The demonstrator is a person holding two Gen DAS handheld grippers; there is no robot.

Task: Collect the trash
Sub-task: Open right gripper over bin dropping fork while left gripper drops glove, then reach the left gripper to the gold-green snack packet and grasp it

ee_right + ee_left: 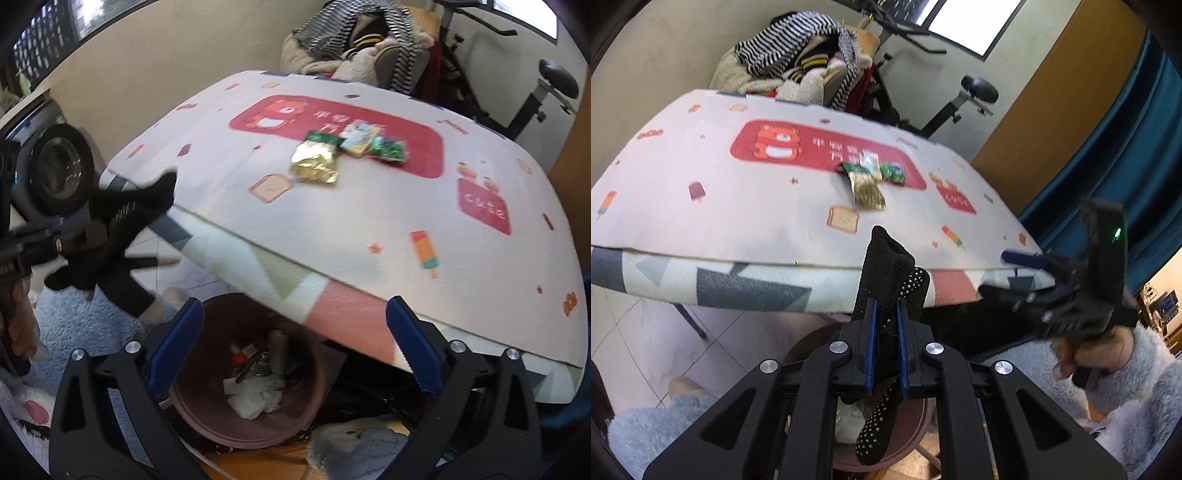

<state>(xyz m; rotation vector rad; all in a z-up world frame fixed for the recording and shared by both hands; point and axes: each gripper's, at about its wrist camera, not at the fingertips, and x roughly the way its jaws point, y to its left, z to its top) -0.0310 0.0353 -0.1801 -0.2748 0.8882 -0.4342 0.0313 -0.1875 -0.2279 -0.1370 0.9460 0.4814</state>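
The left gripper clamps a black sock above the pink bin; released off-centre, it could drape the rim. The right gripper gapes empty.

Black grippers: left gripper, right gripper; blue pads, silver screws; fluffy pale-blue sleeves.

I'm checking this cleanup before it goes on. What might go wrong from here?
1. The left gripper grips a black sock, likely not trash, near the pink bin; it could get binned.
2. The wrappers on the table overlap, so the open right gripper may grab only some.
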